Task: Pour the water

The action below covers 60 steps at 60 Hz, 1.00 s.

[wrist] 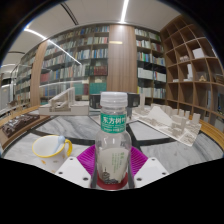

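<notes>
Tall bookshelves [75, 55] packed with books line the far wall, and open wooden shelving [192, 60] stands along the right side. Long ceiling light strips [60, 45] glow overhead. The counter [185, 150] has a pale marbled surface.

A pale marbled table [175, 150] ran across the near ground. At its far edge, in the middle, sat a low dark object [97, 102] too small to make out. To the right on the table lay some clear plastic packaging [160, 116]. To the left on it stood light-coloured model-like structures [55, 97], their detail unclear. Beyond the table, tall bookshelves [75, 58] filled with books lined the far wall, broken in the middle by a plain wooden panel [121, 60]. On the right, open wooden shelving [192, 62] in irregular compartments held a few small objects. Overhead, long strip lights [52, 42] crossed a pale ceiling.
</notes>
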Each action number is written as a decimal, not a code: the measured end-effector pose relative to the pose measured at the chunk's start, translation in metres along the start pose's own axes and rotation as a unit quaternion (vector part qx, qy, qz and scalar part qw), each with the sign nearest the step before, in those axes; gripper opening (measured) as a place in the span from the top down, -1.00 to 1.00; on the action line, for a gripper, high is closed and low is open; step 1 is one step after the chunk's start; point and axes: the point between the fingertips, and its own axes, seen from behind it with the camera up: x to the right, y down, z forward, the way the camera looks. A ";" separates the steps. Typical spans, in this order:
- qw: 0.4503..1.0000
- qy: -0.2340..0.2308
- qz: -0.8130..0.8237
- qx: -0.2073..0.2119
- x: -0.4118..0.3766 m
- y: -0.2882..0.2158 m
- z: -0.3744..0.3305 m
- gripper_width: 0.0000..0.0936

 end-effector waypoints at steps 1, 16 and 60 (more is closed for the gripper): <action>1.000 0.001 -0.001 -0.001 0.000 0.000 0.000 0.07; 0.999 0.005 -0.012 -0.053 0.002 0.003 -0.029 -0.80; 0.997 0.022 0.002 -0.069 -0.052 -0.021 -0.348 -0.83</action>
